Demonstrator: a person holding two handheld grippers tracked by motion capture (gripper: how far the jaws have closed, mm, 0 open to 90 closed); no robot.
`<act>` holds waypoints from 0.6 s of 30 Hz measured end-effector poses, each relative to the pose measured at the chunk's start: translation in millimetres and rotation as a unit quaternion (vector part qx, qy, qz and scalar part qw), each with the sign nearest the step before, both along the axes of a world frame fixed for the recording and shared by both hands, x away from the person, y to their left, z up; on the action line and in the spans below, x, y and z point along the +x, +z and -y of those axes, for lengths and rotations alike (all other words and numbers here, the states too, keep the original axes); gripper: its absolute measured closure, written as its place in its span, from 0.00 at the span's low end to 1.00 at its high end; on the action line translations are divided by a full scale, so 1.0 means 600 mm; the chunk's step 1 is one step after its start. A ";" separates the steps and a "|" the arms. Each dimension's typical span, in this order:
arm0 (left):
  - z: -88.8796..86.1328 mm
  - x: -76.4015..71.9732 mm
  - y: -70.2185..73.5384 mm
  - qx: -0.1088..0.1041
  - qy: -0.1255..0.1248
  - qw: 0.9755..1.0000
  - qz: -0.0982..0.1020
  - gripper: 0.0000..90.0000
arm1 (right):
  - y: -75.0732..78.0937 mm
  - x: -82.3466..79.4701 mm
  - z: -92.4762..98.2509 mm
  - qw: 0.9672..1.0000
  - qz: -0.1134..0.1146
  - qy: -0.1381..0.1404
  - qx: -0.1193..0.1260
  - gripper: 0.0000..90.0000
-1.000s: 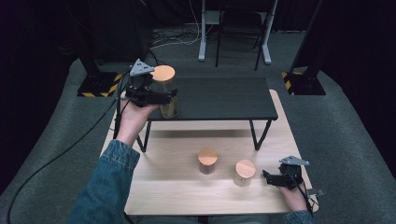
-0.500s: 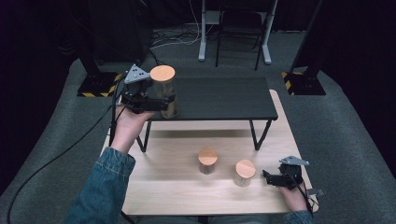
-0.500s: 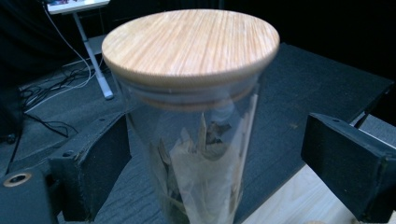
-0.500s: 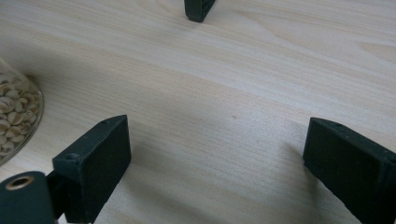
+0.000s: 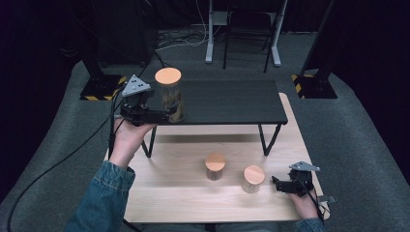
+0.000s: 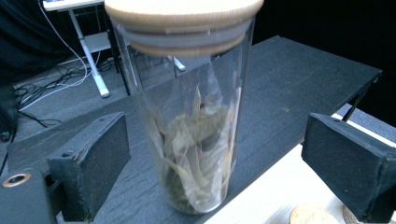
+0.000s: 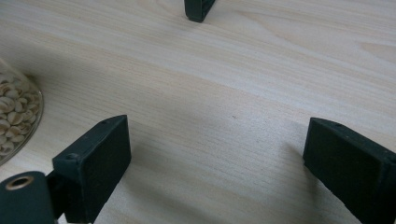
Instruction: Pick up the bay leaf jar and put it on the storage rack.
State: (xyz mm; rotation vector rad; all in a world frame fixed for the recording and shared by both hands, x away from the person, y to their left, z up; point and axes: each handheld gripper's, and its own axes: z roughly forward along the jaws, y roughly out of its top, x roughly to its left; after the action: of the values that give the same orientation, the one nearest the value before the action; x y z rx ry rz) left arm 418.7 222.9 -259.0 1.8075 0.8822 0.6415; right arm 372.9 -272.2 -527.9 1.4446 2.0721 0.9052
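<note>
Three jars (image 5: 168, 94), two grippers (image 5: 145, 112)

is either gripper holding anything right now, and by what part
Nothing is held. The left gripper has just been opening, its pads clear of the tall jar between them; the right gripper is open.

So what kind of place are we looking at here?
Probably a lab or studio set up for recording, not a kitchen: black curtains all round, grey carpet, hazard-striped stand bases, loose cables, and lidded glass jars staged on a wooden table.
</note>
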 end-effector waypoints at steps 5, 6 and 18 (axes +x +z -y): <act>-0.009 -0.010 -0.010 -0.004 -0.001 1.000 0.000 0.08 | 0.000 0.000 0.000 1.000 0.000 0.000 0.000 0.07; -0.011 -0.012 -0.012 -0.005 -0.001 1.000 0.001 0.08 | 0.000 0.000 0.000 1.000 0.000 0.000 0.000 0.07; -0.034 -0.034 -0.033 -0.013 -0.002 1.000 -0.006 0.07 | 0.000 0.000 0.000 1.000 0.000 -0.001 0.000 0.07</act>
State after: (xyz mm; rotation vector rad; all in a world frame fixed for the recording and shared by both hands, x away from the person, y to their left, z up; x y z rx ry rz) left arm 398.5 243.4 -278.8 1.7912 0.8914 0.6142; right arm 372.9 -272.0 -527.9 1.4456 2.0710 0.9047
